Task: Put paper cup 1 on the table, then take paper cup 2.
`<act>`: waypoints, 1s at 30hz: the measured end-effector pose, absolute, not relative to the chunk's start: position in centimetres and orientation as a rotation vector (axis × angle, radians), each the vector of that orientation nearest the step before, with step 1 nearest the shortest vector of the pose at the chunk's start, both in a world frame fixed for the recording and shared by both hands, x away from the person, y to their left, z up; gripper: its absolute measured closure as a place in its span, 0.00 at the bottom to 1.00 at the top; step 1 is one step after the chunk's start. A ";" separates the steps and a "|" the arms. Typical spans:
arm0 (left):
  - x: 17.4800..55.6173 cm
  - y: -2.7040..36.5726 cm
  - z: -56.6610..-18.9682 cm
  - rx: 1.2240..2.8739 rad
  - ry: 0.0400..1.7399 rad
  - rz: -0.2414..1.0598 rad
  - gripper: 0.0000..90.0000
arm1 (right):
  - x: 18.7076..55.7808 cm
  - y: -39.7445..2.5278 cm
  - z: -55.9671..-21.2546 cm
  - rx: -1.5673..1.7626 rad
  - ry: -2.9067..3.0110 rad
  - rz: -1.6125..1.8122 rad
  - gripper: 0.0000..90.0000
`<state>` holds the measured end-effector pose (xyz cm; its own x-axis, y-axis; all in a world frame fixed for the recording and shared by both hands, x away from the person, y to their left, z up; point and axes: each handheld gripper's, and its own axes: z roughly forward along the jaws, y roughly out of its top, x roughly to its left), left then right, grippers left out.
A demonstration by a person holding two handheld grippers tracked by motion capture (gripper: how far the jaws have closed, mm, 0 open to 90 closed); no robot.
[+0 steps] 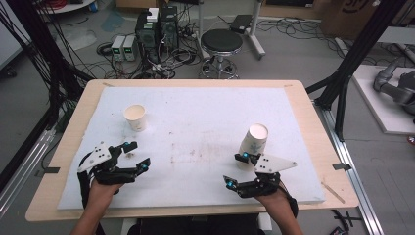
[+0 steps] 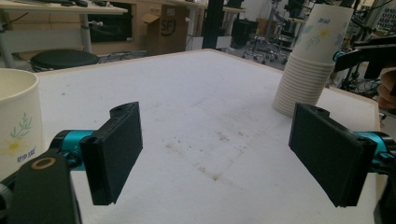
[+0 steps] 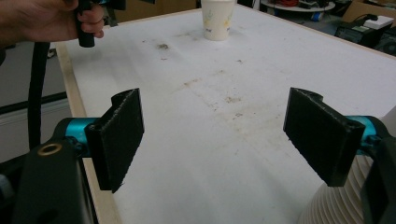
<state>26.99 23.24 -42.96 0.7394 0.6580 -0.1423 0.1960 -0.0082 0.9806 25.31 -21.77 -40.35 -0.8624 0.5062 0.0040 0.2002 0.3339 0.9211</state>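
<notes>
At the left side of the table (image 1: 58, 161), the left gripper (image 1: 131, 155) hovers near the front edge with its jaws spread wide and nothing between them, the single paper cup (image 1: 135, 117) standing upright just beyond it toward the far left corner. That cup is light and looks empty, so a jaw brushing its side on the way in would likely tip it or push it along the white foam sheet (image 1: 195, 112) instead of seating it; closing too hard could crush the thin wall. Toward the right front, the right gripper (image 1: 236, 169) is likewise wide open and empty, with the stack of paper cups (image 1: 253, 142) standing just beside its far jaw, seemingly touching or nearly so. The stack is tall and leans a little in the high view, so a sideways nudge from that jaw could topple it, and a grip taken on the top cup might drag several nested ones up with it. The foam sheet covers most of the wooden tabletop and carries brown stains and smudges across its middle, which could snag a sliding cup. Beyond the far edge stand a black round stool (image 1: 221, 43), computer towers (image 1: 156, 29) amid tangled cables on the grey floor, and black frame posts at either side.
</notes>
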 end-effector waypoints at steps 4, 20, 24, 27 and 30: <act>27.0 23.3 -42.9 1.565 0.716 0.424 0.19 | 25.3 -21.9 -40.5 0.630 2.318 1.531 0.23; 27.5 22.7 -43.0 1.581 0.715 0.402 0.20 | 25.0 -22.4 -40.4 0.647 2.313 1.531 0.23; 27.5 22.5 -42.8 1.584 0.712 0.398 0.20 | 24.7 -22.7 -40.2 0.648 2.312 1.540 0.23; 27.4 22.3 -42.6 1.586 0.714 0.386 0.20 | 24.3 -23.7 -40.0 0.658 2.284 1.548 0.23; 27.5 22.2 -42.4 1.581 0.714 0.374 0.20 | 24.0 -24.3 -40.0 0.669 2.282 1.553 0.23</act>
